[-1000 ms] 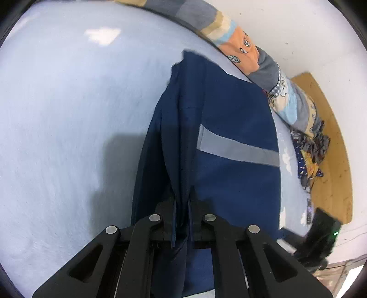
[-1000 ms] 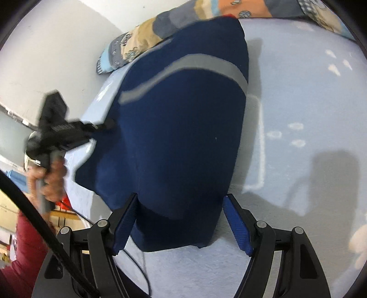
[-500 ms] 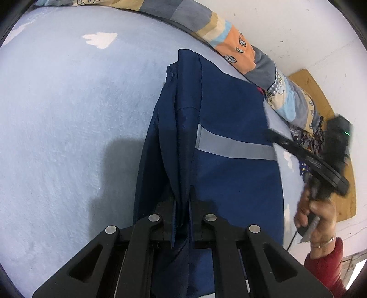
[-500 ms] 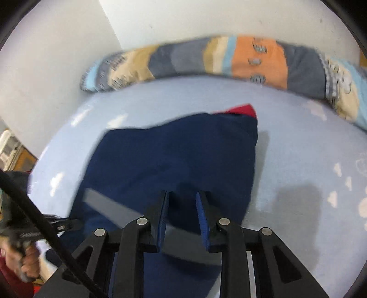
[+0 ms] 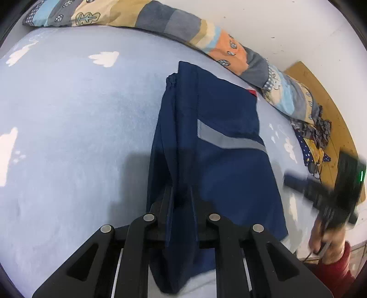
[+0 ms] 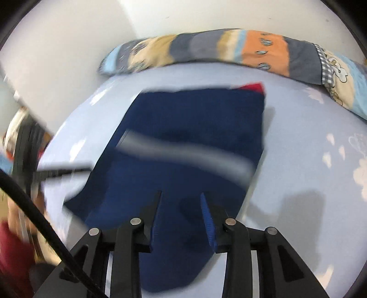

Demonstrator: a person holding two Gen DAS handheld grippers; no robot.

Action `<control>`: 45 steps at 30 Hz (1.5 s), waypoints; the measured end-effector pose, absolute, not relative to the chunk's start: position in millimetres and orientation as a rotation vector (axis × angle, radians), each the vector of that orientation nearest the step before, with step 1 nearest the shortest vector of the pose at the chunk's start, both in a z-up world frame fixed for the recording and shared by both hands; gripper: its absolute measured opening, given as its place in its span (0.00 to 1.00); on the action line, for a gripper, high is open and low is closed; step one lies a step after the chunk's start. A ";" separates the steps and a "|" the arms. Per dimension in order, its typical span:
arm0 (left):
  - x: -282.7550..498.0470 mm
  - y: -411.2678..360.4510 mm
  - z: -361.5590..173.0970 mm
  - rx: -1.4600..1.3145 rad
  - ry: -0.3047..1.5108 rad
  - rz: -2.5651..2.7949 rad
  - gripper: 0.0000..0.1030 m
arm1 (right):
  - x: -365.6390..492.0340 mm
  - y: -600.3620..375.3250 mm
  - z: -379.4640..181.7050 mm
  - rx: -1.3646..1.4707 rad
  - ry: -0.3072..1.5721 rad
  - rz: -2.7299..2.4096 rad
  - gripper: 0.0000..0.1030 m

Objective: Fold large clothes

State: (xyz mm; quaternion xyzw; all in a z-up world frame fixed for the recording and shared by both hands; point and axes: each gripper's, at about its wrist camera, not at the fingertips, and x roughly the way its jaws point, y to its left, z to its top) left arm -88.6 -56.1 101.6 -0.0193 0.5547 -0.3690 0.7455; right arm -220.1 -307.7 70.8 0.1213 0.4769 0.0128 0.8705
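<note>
**A:** Jacket [image 5: 224, 165] lies on the bed [image 5: 68, 137], just below the striped quilt [image 5: 174, 20]. Left claw [image 5: 181, 206] pinches its near edge, jaws easing apart. Right claw [image 6: 181, 217] straddles the near hem, jaws widening, not clamped.

**B:** Mid-fold, I'd say. Next needs both corners gripped and carried toward the quilt. Right view's blurry, so contact's unclear.

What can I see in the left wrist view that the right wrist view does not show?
Only the left wrist view shows the wooden floor, a heap of patterned clothes and the left gripper pinching a fold of the garment. Only the right wrist view shows the right gripper, its jaws opening around the cloth. Both show the navy garment, its grey stripe, the quilt and the blue sheet.
</note>
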 end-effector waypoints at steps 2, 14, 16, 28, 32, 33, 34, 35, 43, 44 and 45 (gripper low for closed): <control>-100.1 -55.5 105.8 -0.031 1.205 -0.839 0.13 | -239.1 -286.8 60.0 0.220 1.017 0.044 0.36; -119.7 -81.2 137.9 0.098 1.133 -0.882 0.13 | -230.0 -319.0 73.0 0.319 1.022 0.094 0.44; -103.8 -100.7 155.3 0.122 1.093 -0.847 0.18 | -216.0 -339.4 98.4 0.300 0.948 0.038 0.58; 23.1 -220.7 78.6 0.132 1.173 -0.634 0.36 | -50.7 -427.2 34.6 0.397 1.023 -0.167 0.61; 24.2 -223.4 69.0 0.135 1.160 -0.626 0.36 | -40.5 -420.7 7.7 0.343 1.091 -0.161 0.61; 20.3 -221.5 74.8 0.138 1.151 -0.633 0.36 | -41.3 -418.0 12.6 0.331 1.094 -0.164 0.61; 14.0 -216.7 82.2 0.134 1.149 -0.648 0.36 | -46.3 -414.8 23.0 0.328 1.084 -0.155 0.61; 5.9 -210.3 91.0 0.124 1.149 -0.668 0.36 | -54.9 -411.1 37.1 0.337 1.061 -0.130 0.61; -95.2 -129.1 128.1 0.158 1.138 -0.738 0.51 | -179.8 -334.5 86.0 0.247 1.031 0.002 0.63; -104.3 -121.7 125.2 0.154 1.153 -0.751 0.51 | -196.6 -329.6 82.0 0.273 1.025 0.013 0.63; -113.2 -117.6 120.2 0.166 1.170 -0.749 0.51 | -209.0 -322.4 74.5 0.292 1.033 0.026 0.62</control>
